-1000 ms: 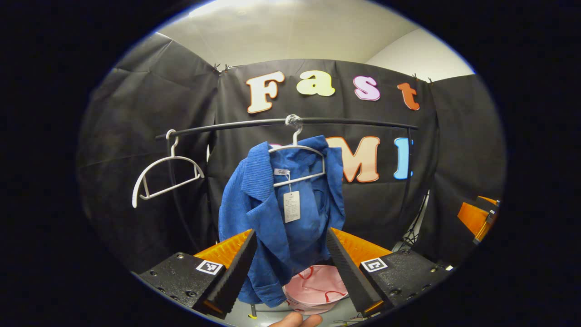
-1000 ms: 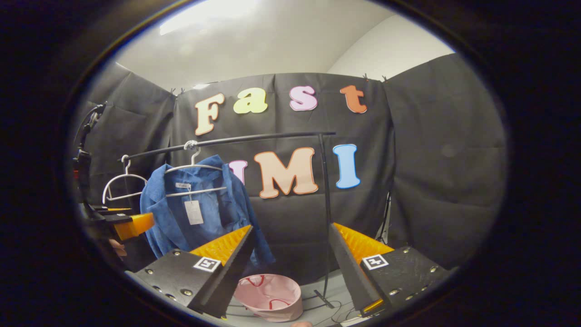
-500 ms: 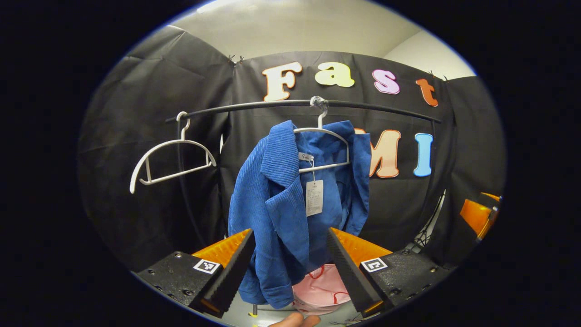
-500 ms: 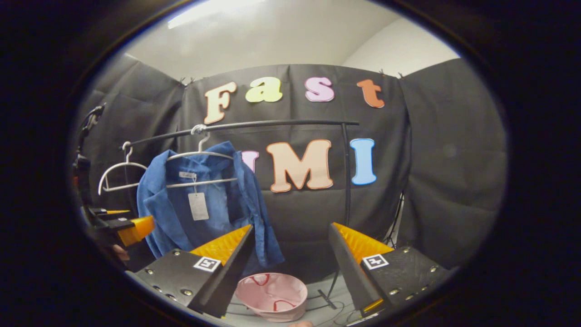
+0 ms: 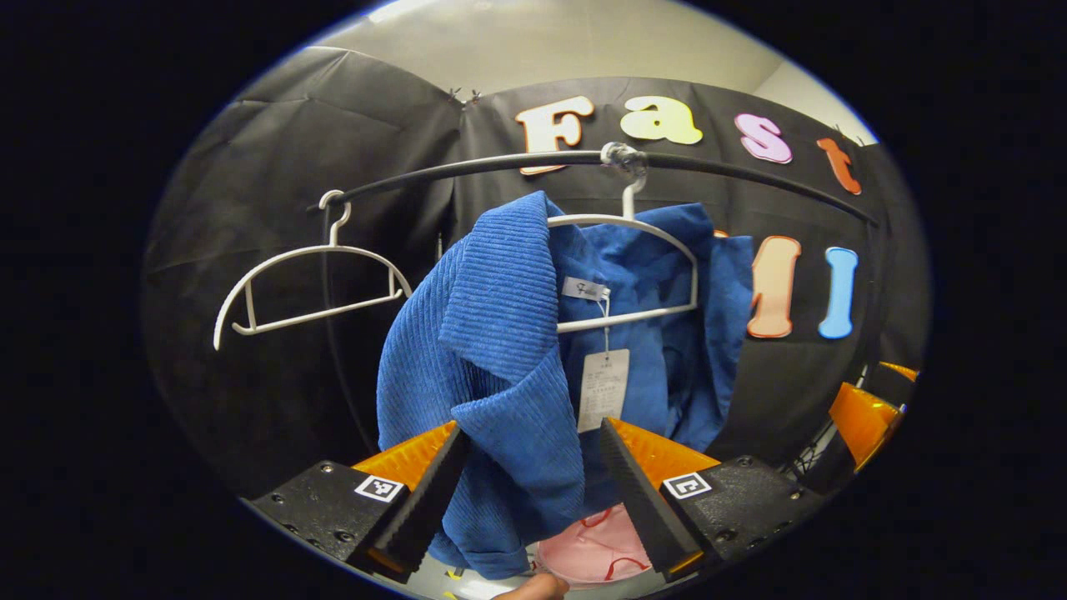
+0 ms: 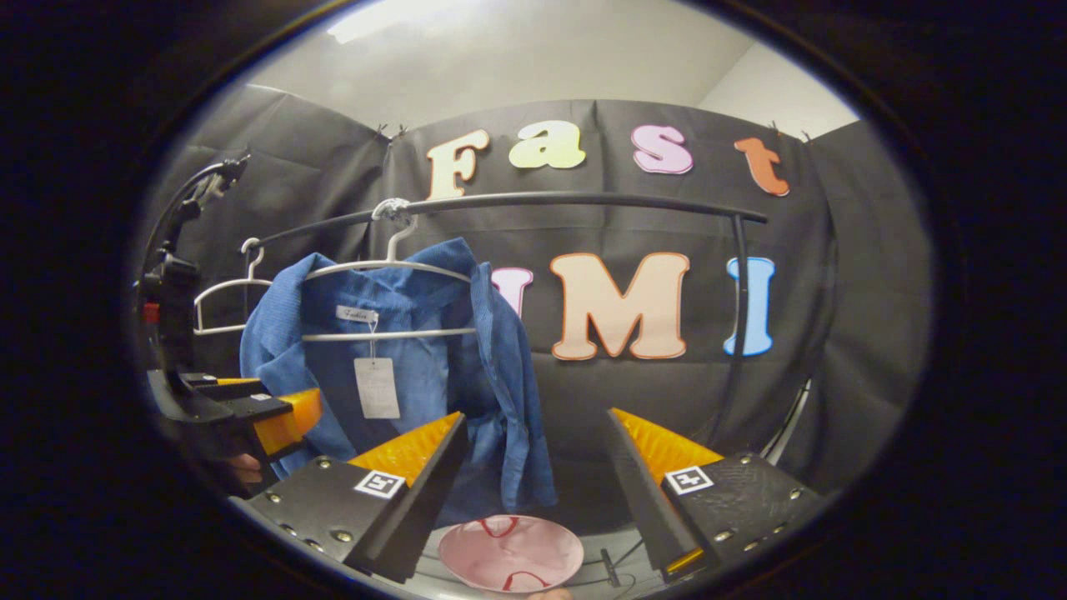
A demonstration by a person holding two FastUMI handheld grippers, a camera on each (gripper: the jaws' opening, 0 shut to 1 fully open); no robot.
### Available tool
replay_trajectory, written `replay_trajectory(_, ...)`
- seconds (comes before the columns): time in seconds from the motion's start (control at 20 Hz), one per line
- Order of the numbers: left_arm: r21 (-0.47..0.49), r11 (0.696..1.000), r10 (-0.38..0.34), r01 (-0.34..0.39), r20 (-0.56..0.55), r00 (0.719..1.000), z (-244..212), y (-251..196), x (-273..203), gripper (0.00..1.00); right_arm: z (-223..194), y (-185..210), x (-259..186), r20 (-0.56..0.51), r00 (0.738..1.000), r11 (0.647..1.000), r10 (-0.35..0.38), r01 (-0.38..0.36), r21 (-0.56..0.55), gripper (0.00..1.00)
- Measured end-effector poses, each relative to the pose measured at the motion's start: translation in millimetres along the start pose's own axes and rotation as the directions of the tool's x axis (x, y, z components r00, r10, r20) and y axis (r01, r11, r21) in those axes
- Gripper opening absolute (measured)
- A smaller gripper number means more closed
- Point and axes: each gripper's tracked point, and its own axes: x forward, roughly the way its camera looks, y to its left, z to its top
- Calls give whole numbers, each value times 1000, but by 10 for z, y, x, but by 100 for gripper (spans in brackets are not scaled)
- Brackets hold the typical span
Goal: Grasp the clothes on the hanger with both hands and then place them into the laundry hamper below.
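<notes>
Your left gripper (image 5: 525, 467) is spread wide, its jaws standing either side of the lower front of the jacket (image 5: 508, 367). Cloth hangs in the gap between them, but neither finger presses on it; whether the left finger brushes the lapel I cannot tell from this angle. Your right gripper (image 6: 533, 467) is likewise spread, with nothing between its fingers. It is held to the right of the jacket, and the garment's right edge hangs just beside its left finger.

The jacket, blue and ribbed, hangs on a white hanger (image 5: 633, 242) whose hook sits near the middle of the black rail (image 5: 467, 169). Its collar is folded open and a paper tag (image 5: 603, 389) dangles from the neck label. A second hanger (image 5: 313, 283), bare, hangs toward the rail's left end.

The hamper (image 6: 511, 552), pink with red trim, stands on the floor beneath the jacket's right side; in the left gripper view it shows low between the fingers, partly behind the hem. In the right gripper view your left gripper appears at the left edge, level with the jacket's lower left side, with a hand (image 6: 242, 468) beneath it.

A fingertip (image 5: 533, 588) shows at the bottom edge of the left gripper view.
</notes>
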Motion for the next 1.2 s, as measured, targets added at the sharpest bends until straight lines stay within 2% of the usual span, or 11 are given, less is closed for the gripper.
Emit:
replay_trajectory(0.2,4,995,99,-99,-4,995,-16,70,192,96,-6,69,461,-1,997,997,80,-80,5,98)
replay_trajectory(0.3,-8,991,134,-134,5,991,11,115,272,96,-16,144,664,-4,993,993,119,-119,23,98)
replay_trajectory(0.4,-22,990,143,-142,9,990,29,141,291,92,-9,262,804,-10,987,986,160,-159,41,97)
replay_trajectory(0.5,-14,991,136,-136,10,991,27,174,308,81,-11,373,945,-13,981,980,193,-192,50,98)
replay_trajectory(0.65,-3,987,160,-159,8,987,16,269,321,58,2,455,1117,-19,976,974,216,-215,67,96)
replay_trajectory(0.8,-19,986,169,-168,15,986,29,349,299,29,21,529,1276,-31,975,972,222,-218,92,98)
replay_trajectory(0.95,-2,983,183,-183,-7,983,30,406,250,7,-3,640,1386,-34,971,968,238,-234,96,98)
replay_trajectory(1.0,-5,983,182,-182,-21,983,37,405,223,4,-4,678,1424,-32,970,966,242,-238,95,98)
replay_trajectory(1.2,-2,990,144,-144,-39,989,89,341,118,2,4,807,1514,-31,964,959,263,-258,117,96)
